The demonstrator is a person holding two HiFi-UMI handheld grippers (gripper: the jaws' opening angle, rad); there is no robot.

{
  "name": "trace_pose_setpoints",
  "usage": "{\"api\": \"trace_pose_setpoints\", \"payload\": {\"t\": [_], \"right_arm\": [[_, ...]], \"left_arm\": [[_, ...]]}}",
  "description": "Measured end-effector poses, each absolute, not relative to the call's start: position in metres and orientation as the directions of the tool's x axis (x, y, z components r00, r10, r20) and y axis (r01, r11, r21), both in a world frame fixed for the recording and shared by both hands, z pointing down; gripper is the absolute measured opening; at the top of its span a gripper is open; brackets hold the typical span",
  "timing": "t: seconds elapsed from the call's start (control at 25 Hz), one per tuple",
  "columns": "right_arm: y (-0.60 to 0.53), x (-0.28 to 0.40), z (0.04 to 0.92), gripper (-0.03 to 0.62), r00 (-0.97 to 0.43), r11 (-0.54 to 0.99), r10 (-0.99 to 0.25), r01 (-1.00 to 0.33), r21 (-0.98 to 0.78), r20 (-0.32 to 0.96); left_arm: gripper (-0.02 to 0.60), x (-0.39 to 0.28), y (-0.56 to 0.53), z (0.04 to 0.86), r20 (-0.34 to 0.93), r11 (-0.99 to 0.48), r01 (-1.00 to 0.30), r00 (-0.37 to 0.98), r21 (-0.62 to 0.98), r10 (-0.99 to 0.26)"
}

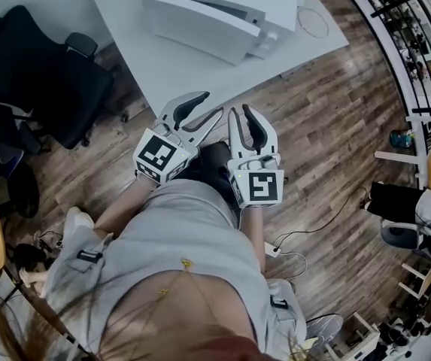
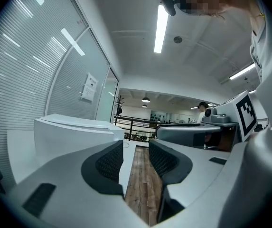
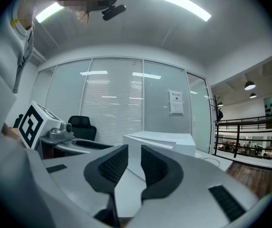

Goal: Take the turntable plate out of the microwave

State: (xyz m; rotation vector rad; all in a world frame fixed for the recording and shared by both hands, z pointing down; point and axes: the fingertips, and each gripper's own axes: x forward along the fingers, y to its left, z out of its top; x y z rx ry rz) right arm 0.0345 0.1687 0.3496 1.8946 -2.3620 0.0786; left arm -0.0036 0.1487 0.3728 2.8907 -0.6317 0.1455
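Note:
A white microwave stands on the white table, well beyond both grippers; its inside and the turntable plate are not visible. My left gripper and right gripper are held side by side over the wooden floor at the table's near edge, pointing toward the microwave. In the left gripper view the left gripper has a gap between its jaws showing floor, with the microwave to the left. In the right gripper view the right gripper stands narrowly open and empty, with the microwave straight ahead.
A black office chair stands left of the table. A thin cable loop lies on the table's right corner. A power strip with cords lies on the floor at my right. Shelving lines the right side.

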Motion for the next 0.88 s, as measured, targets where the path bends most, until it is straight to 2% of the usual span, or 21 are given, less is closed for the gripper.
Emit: {"api": "trace_pose_setpoints", "payload": {"t": [0.88], "right_arm": [[0.055,0.104,0.359,0.086,-0.306,0.306,-0.945,-0.952,-0.014,0.119]], "left_arm": [[0.169,0.064,0.046,0.373,0.150,-0.856,-0.500,0.864,0.133,-0.481]]}}
